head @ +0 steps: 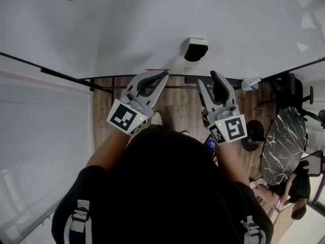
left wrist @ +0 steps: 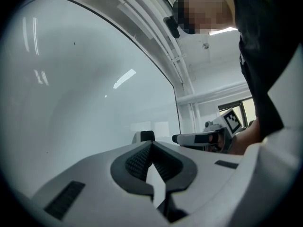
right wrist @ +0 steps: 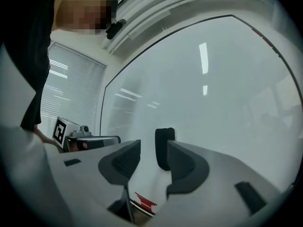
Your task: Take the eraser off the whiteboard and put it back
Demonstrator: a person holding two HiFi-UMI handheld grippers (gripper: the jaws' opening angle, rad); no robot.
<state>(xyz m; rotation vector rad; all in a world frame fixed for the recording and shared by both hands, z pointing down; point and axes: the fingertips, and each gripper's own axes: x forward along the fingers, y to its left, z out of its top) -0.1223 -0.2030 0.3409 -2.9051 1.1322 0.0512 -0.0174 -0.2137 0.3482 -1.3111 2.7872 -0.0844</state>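
Finds the eraser [head: 195, 49] sitting on the whiteboard [head: 127, 24], near the right tongs [head: 207, 79] but not touched by them. Holds the right tongs partly open and empty, pointed level at the board, with the eraser lined up beyond the gap. Holds the left tongs [head: 163, 76] closed on nothing, tips together, beside the right ones and apart from the board.

Looks like either the reach before the pick or the moment just after the return; cannot decide which, since an eraser on the board fits both. If the pick is ahead, calls for going forward until the pads stand on both sides of the eraser, closing firmly, then pulling straight off the board. Needs a square approach, otherwise may push the eraser sideways along the smooth board.
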